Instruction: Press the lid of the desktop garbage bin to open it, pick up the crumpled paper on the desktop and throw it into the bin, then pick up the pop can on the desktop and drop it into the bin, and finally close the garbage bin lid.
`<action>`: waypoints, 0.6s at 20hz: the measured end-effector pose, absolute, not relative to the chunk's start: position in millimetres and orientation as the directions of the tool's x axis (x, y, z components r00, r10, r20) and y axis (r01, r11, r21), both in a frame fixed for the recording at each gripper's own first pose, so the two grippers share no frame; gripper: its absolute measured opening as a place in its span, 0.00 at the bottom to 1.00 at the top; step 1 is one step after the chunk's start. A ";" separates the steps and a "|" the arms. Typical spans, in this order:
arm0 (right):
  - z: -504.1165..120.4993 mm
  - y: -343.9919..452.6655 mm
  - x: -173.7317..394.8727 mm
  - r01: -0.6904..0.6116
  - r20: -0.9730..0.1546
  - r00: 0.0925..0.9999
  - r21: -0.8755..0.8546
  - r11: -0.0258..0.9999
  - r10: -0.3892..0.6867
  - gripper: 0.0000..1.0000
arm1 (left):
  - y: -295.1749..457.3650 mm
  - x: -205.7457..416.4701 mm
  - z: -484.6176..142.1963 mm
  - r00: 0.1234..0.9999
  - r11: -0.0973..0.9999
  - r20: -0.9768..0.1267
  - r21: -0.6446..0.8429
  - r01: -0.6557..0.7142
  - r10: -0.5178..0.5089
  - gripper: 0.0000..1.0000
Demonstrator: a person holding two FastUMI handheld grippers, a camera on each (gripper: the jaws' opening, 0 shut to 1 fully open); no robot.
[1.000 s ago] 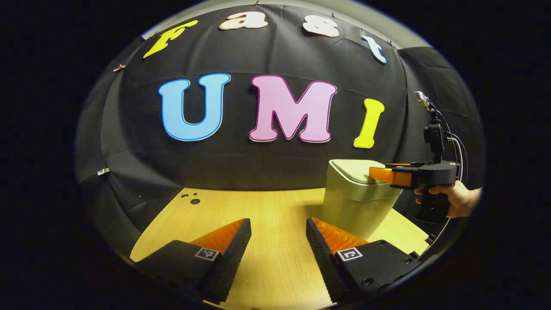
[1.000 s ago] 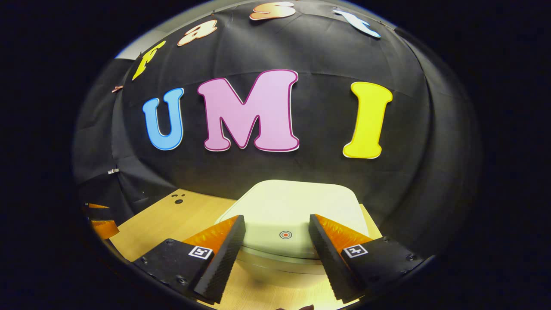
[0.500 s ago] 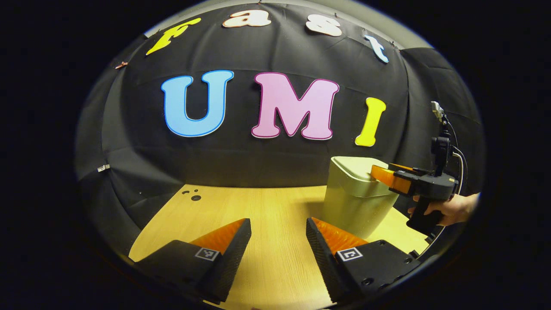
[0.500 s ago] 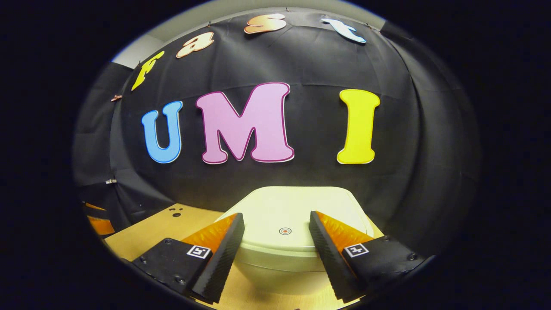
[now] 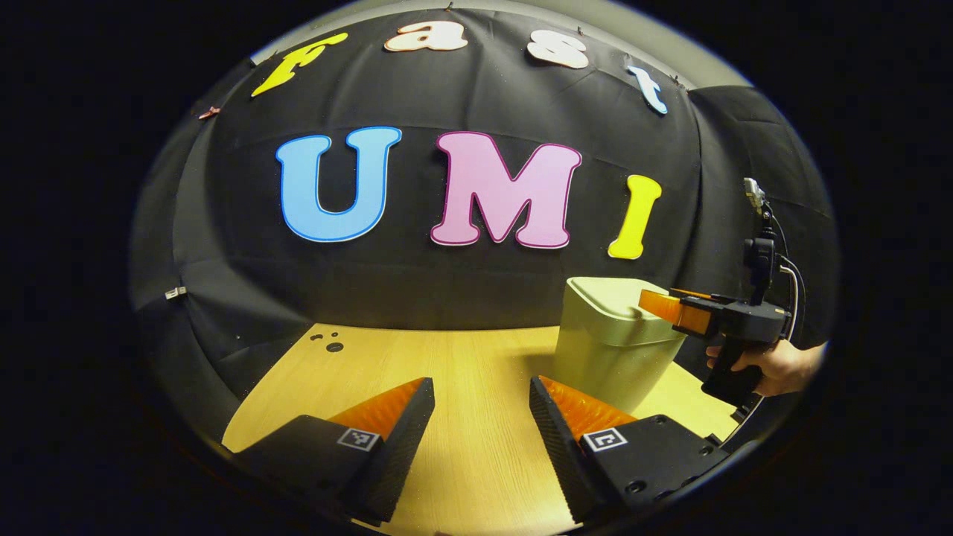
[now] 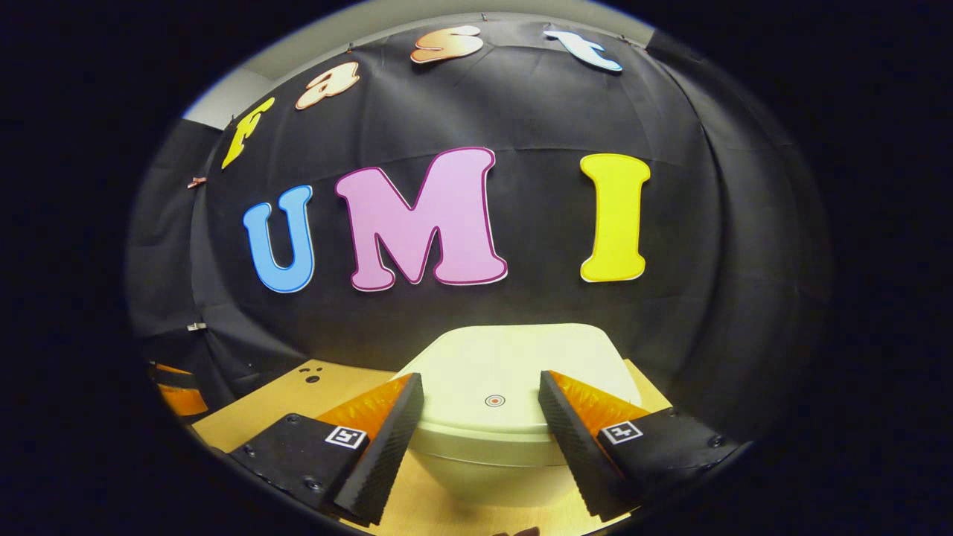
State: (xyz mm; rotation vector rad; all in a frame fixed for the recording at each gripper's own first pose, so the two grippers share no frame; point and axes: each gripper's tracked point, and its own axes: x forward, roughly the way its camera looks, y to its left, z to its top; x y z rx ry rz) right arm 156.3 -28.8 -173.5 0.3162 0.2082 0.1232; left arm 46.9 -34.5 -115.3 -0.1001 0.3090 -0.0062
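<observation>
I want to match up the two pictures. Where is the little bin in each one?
Left gripper view: the bin stands on the table at the right, lid down, with the right gripper over its top.
Right gripper view: the bin is low in the middle, between the right gripper's open fingers.
Shared landmark: the small dark holes in the tabletop, left of the bin.

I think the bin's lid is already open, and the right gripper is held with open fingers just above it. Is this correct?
Not quite: the lid of the bin is closed, lying flat on the bin, as the right gripper view shows. The rest holds: the right gripper is above it with open fingers.
</observation>
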 end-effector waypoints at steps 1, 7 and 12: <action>-168.8 -29.1 151.7 -0.088 -0.176 0.973 0.320 0.944 0.150 0.98 | -35.6 45.7 -115.2 0.953 0.995 -0.301 -0.098 0.001 -0.030 0.84; -138.5 -23.1 104.0 -0.086 -0.151 0.979 0.286 0.954 0.133 0.98 | -41.0 36.7 -108.0 0.955 0.993 -0.284 -0.099 0.066 -0.091 0.84; -122.6 -10.6 59.4 -0.088 -0.131 0.982 0.301 0.949 0.133 0.97 | -45.5 30.3 -107.6 0.955 0.990 -0.267 -0.088 0.110 -0.130 0.84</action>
